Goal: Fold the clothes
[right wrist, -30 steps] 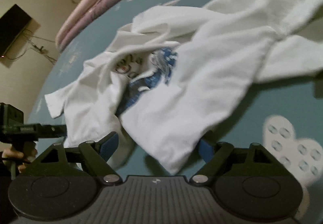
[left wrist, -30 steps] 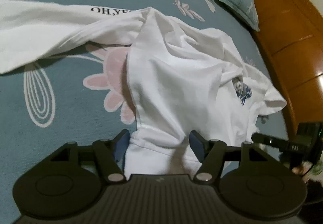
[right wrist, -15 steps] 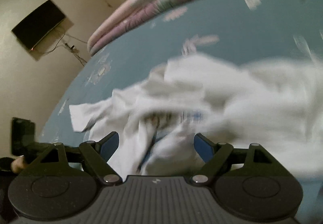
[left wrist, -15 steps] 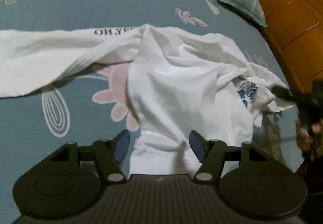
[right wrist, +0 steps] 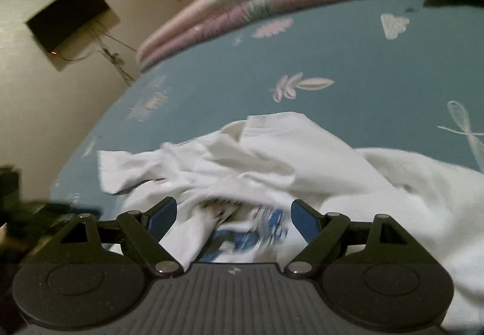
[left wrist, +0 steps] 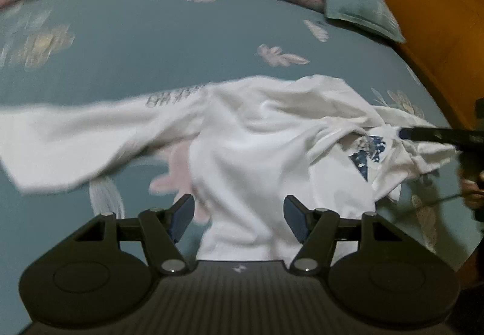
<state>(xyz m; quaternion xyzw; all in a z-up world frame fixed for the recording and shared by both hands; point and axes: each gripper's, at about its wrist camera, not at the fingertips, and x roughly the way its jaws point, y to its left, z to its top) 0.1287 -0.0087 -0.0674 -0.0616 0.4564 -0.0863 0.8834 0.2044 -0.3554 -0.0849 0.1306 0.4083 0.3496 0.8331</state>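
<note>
Both the left gripper [left wrist: 239, 218] and right gripper [right wrist: 233, 221] gape over the crumpled white shirt [left wrist: 257, 147] (print blurred, seemingly blue).

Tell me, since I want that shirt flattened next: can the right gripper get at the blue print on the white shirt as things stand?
Probably yes. The right gripper has its jaws open, with the blue print lying between them and nothing covering it.

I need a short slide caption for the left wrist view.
Open left gripper over a crumpled white shirt on a teal bedsheet.
</note>
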